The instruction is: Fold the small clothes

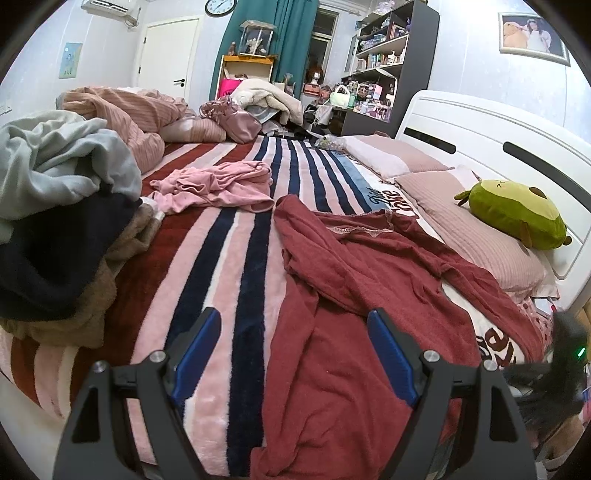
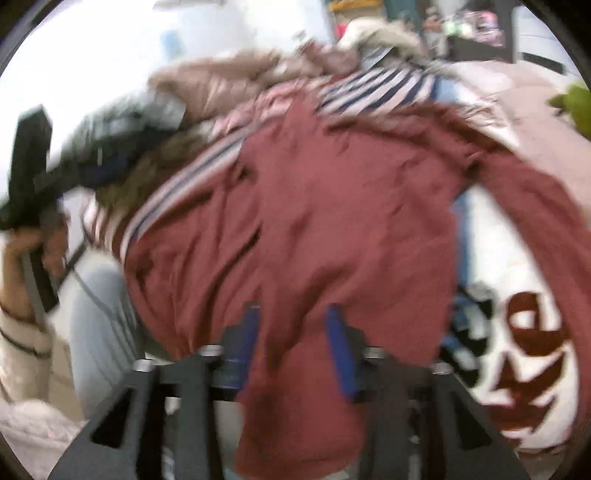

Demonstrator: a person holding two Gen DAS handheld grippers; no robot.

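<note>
Fingers: left gripper [image 1: 293, 350] wide open, empty; right gripper [image 2: 291, 350] pinching red garment [image 2: 314, 206] hem, lower centre. Step: spreading flat; next needs left grab.

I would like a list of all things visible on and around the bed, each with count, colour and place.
red garment: 1, dark red, spread on the near right of the bed
pink garment: 1, light pink, crumpled mid-bed
clothes pile: 1, grey, navy, brown, left edge
striped blanket: 1, red, pink, navy, covering the bed
pillows: 2, pink, by the headboard
avocado plush: 1, green, on the nearer pillow
headboard: 1, white, right
shelf unit: 1, dark, far wall
clock: 1, dark rim, above the curtain
left gripper: fingers blue, open, above the blanket
right gripper: fingers blue, red cloth between them; blurred
</note>
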